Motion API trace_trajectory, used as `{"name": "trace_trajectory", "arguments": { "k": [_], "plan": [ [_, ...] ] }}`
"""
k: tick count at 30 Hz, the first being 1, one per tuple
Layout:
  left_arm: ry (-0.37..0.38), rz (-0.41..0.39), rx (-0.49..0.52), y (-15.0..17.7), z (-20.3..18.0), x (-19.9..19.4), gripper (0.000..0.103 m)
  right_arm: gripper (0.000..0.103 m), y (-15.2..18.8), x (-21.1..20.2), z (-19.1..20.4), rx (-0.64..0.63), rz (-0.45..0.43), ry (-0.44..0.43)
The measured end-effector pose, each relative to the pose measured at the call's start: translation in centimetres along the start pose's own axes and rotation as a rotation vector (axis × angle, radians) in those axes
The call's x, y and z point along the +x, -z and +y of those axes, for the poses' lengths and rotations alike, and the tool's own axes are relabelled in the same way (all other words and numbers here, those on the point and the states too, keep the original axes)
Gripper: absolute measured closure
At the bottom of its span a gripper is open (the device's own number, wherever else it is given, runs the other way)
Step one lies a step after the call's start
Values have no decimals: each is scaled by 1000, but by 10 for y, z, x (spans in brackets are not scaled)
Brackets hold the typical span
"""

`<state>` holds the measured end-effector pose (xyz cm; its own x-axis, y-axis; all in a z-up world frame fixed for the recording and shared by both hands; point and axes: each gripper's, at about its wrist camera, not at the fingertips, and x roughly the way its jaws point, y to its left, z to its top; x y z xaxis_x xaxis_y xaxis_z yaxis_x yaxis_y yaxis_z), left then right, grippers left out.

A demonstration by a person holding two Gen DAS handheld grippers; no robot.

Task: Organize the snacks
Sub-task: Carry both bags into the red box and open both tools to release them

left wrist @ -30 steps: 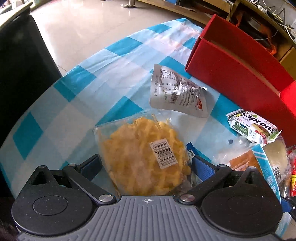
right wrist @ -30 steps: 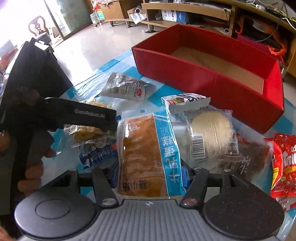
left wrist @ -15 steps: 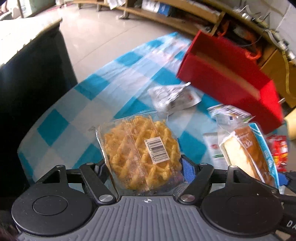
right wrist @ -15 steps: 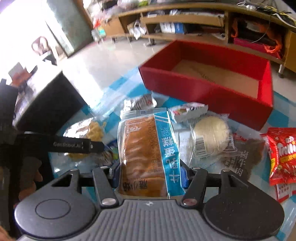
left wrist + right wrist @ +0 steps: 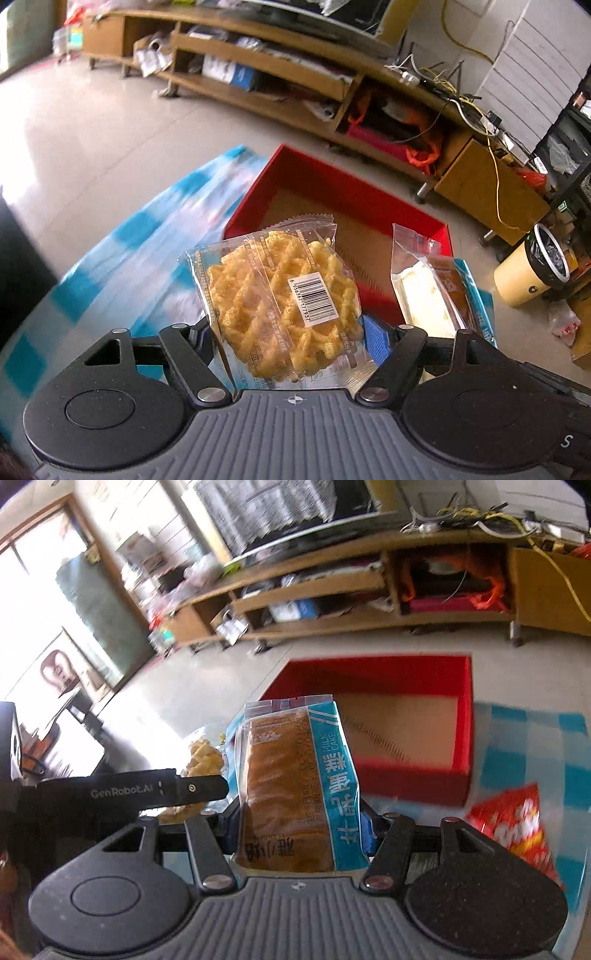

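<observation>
A long wooden shelf unit (image 5: 280,70) is standing against the far wall, cluttered. Cables (image 5: 443,74) are lying on top. A lined bin (image 5: 532,266) is sitting on the floor (image 5: 92,129).

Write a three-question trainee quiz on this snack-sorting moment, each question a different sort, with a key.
1. True or false: the left tool holds the lattice cracker pack off the checked tablecloth.
2. Multiple choice: what does the right tool grip? A) a red candy bag B) the milk cake pack C) nothing
3. Fill in: ahead of both tools stands an open ____ box with a brown floor and no snacks visible inside.

Key: 1 true; 2 B; 3 red.
</observation>
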<state>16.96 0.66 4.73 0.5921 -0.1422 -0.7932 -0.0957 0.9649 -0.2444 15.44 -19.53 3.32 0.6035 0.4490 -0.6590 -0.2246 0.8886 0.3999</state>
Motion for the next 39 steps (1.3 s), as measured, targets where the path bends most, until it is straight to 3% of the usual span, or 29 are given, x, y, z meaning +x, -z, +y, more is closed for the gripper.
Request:
{"name": "trace_trajectory", "arguments": {
  "k": [8, 14, 25, 39],
  "plan": [
    [2, -1, 30, -42, -25, 57, 23, 45, -45, 42, -28, 40, -21, 80],
    [-21, -10, 69, -63, -37, 97, 23, 45, -62, 87, -42, 33, 14, 113],
    [-72, 68, 82, -66, -30, 158, 22, 45, -63, 138, -60, 11, 66, 201],
    [-122, 101, 88, -60, -28, 179, 22, 45, -56, 159, -66, -58, 85, 250]
  ]
}}
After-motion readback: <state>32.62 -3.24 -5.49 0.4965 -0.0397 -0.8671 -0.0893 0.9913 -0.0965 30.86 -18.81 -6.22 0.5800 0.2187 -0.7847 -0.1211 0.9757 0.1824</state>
